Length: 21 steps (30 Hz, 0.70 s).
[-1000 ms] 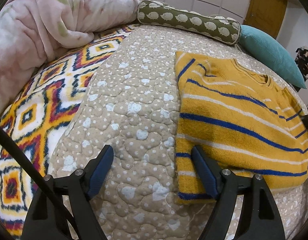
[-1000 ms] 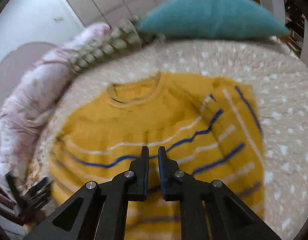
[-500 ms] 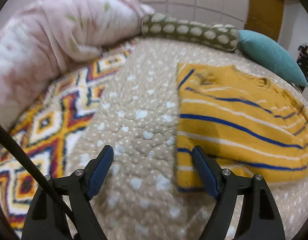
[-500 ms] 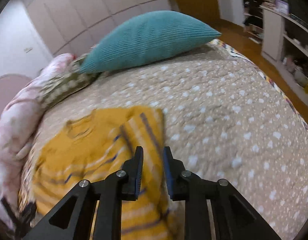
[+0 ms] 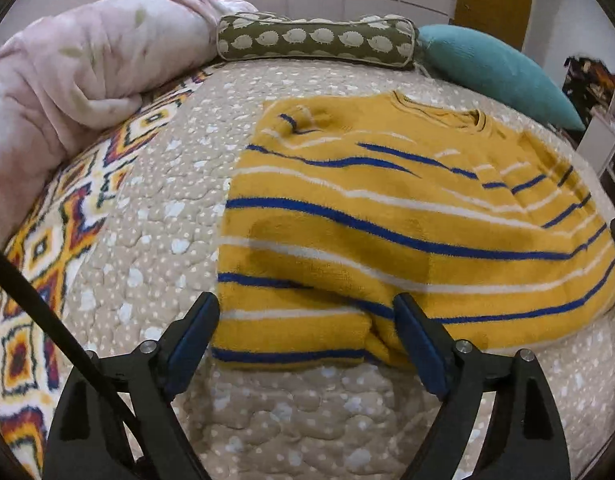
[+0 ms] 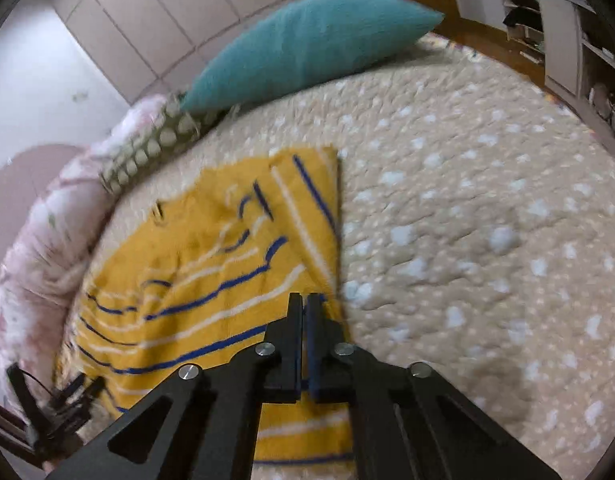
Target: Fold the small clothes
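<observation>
Left wrist view: I'm seeing the mustard-yellow knit sweater with blue and white stripes (image 5: 407, 216) lying flat on the beige dotted quilted bedspread (image 5: 155, 216), both sleeves folded in over the body, neckline toward the teal corduroy pillow (image 5: 491, 68). My left gripper (image 5: 307, 328) is hovering over the near hem corner with its blue-padded fingers (image 5: 195, 328) spread wide, holding nothing. Right wrist view, blurry: my right gripper (image 6: 305, 312) is sitting over the sweater's right edge with jaws nearly touching; I can't make out any cloth between them, so I'm calling it closed and empty. I'm judging the bottom-to-top fold as the next step. Risks: the left pinching only the top layer, or catching quilt with it, so the tucked sleeve slides out; the right needing to open first; uneven lift skewing the fold.
</observation>
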Each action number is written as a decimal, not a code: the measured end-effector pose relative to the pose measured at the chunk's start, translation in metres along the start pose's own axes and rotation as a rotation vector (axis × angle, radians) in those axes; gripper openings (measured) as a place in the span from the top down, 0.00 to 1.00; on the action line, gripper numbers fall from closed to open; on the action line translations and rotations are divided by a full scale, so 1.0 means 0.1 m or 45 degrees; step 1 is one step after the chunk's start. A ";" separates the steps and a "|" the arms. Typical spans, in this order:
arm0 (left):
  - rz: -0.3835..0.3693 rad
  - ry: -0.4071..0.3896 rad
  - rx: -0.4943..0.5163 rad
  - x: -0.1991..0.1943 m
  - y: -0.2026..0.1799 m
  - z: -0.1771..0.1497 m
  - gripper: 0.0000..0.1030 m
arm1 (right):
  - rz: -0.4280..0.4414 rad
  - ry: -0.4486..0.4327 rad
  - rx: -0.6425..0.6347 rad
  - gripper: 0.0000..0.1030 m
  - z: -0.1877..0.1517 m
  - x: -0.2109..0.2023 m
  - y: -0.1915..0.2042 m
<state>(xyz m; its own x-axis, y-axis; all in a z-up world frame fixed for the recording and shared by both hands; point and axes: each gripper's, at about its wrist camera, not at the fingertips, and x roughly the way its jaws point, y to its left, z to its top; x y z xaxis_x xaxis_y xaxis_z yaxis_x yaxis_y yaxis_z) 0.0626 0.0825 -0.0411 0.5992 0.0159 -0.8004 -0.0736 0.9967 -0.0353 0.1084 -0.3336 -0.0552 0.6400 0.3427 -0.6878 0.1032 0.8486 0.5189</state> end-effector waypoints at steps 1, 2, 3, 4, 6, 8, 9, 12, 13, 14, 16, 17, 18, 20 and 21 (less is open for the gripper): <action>-0.003 -0.007 -0.001 0.01 -0.01 -0.02 0.15 | -0.003 -0.031 0.000 0.66 0.00 -0.09 -0.03; -0.009 -0.020 -0.002 0.01 0.00 -0.03 0.15 | 0.008 -0.044 0.007 0.44 0.01 -0.15 -0.07; -0.015 -0.030 -0.004 -0.01 -0.01 -0.05 0.15 | 0.043 -0.064 0.032 0.39 0.01 -0.20 -0.13; -0.029 -0.040 -0.011 -0.02 0.01 -0.07 0.15 | 0.067 -0.074 0.059 0.36 0.00 -0.25 -0.18; -0.055 -0.054 -0.028 -0.04 0.05 -0.06 0.15 | 0.081 -0.069 0.123 0.36 -0.04 -0.25 -0.28; -0.090 -0.080 -0.049 -0.13 0.08 -0.09 0.15 | 0.109 -0.052 0.185 0.36 -0.09 -0.20 -0.39; -0.105 -0.094 -0.054 -0.20 0.06 -0.12 0.15 | 0.150 -0.033 0.227 0.36 -0.13 -0.15 -0.43; -0.150 -0.130 -0.068 -0.34 0.06 -0.14 0.15 | 0.279 -0.010 0.295 0.36 -0.20 -0.03 -0.45; -0.172 -0.149 -0.083 -0.41 0.09 -0.13 0.15 | 0.301 -0.010 0.302 0.35 -0.21 0.00 -0.43; -0.183 -0.161 -0.093 -0.45 0.11 -0.13 0.15 | 0.331 -0.012 0.306 0.35 -0.21 0.04 -0.39; -0.204 -0.200 -0.125 -0.56 0.20 -0.11 0.15 | 0.368 -0.006 0.318 0.34 -0.21 0.15 -0.31; -0.207 -0.218 -0.143 -0.60 0.25 -0.10 0.15 | 0.353 -0.013 0.315 0.35 -0.21 0.19 -0.27; -0.206 -0.233 -0.160 -0.63 0.30 -0.10 0.15 | 0.335 -0.022 0.306 0.37 -0.21 0.21 -0.23; -0.187 -0.262 -0.213 -0.68 0.45 -0.08 0.15 | 0.302 -0.020 0.309 0.72 -0.22 0.24 -0.20; -0.172 -0.265 -0.247 -0.67 0.55 -0.07 0.15 | 0.325 0.007 0.328 0.73 -0.21 0.27 -0.21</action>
<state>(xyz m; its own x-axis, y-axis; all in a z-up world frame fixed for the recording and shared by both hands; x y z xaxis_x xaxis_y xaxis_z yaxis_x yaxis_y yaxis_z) 0.0126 0.1356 0.0063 0.7626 -0.0800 -0.6419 -0.1209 0.9572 -0.2629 0.1071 -0.3332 -0.0952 0.6659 0.5329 -0.5221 0.1295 0.6066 0.7844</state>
